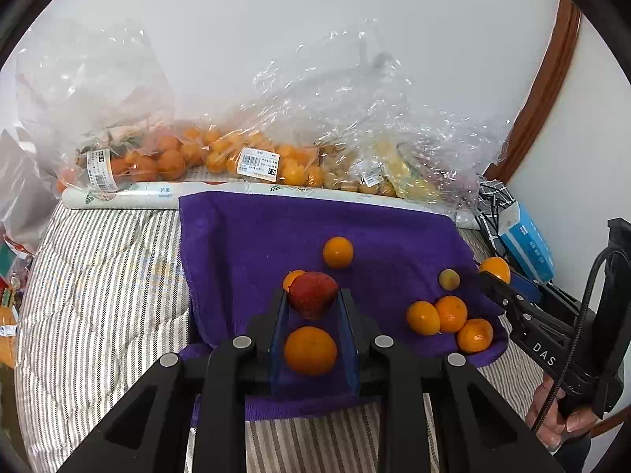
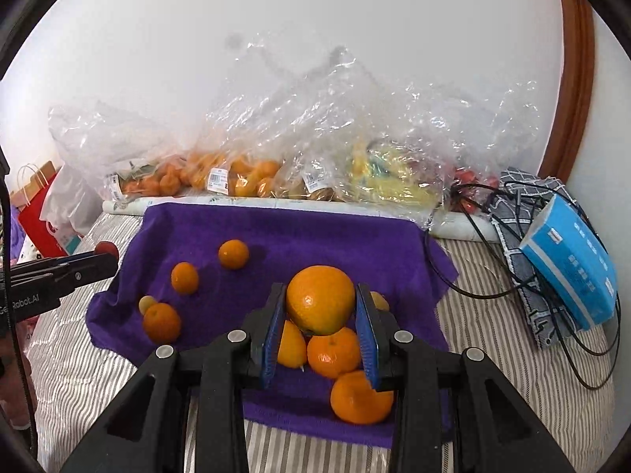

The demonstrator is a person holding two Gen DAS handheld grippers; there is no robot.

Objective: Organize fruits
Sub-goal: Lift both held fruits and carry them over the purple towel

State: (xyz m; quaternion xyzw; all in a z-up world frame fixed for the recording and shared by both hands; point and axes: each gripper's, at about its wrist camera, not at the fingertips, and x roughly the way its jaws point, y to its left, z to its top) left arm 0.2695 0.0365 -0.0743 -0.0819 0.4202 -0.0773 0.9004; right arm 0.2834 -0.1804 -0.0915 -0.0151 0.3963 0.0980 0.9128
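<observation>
A purple towel lies on the striped bed with loose fruit on it. My left gripper is shut on a red apple and holds it above the towel. An orange lies on the towel below it, between the fingers. My right gripper is shut on a large orange. It holds it over a cluster of three oranges on the towel's right side. More oranges and a small yellowish fruit lie to the left.
Clear plastic bags of oranges and other fruit line the wall behind a white roll. A blue box with black cables lies on the bed at right. Paper bags stand at left.
</observation>
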